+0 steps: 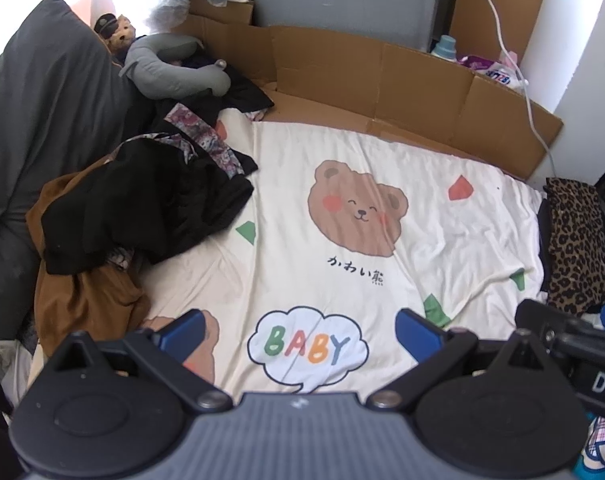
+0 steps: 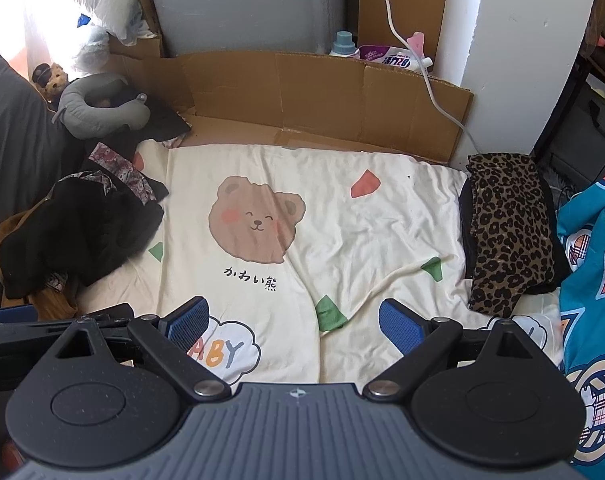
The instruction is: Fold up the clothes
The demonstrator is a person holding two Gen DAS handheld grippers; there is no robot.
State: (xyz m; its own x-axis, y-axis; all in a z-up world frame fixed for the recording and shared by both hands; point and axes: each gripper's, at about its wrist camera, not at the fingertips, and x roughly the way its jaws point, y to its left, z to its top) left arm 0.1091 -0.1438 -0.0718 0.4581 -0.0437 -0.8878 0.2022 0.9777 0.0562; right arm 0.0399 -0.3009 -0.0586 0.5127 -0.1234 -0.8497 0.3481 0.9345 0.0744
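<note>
Left wrist view: the left gripper [image 1: 298, 330] fills the bottom of the frame, its blue-padded jaws spread wide and holding nothing, hovering over a cream bedsheet [image 1: 382, 152] printed with a bear face and the word "BABY". At the middle left lies a heap of unfolded clothes [image 1: 142, 208], a black garment on top of a brown one. A folded leopard-print garment [image 1: 578, 240] sits at the right edge. Part of the other gripper shows at lower right.

Right wrist view: the right gripper [image 2: 290, 322] is likewise wide open and empty above the sheet. The clothes heap is at the middle left [image 2: 82, 232], the leopard-print garment at the right [image 2: 506, 232], beside a teal patterned fabric [image 2: 590, 264]. Cardboard [image 2: 322, 88] lines the top of the bed.

The next step appears to be fetching a garment. It would go best by pinching only the top black piece at an edge, lifting it clear, then spreading it flat on the open sheet.
</note>
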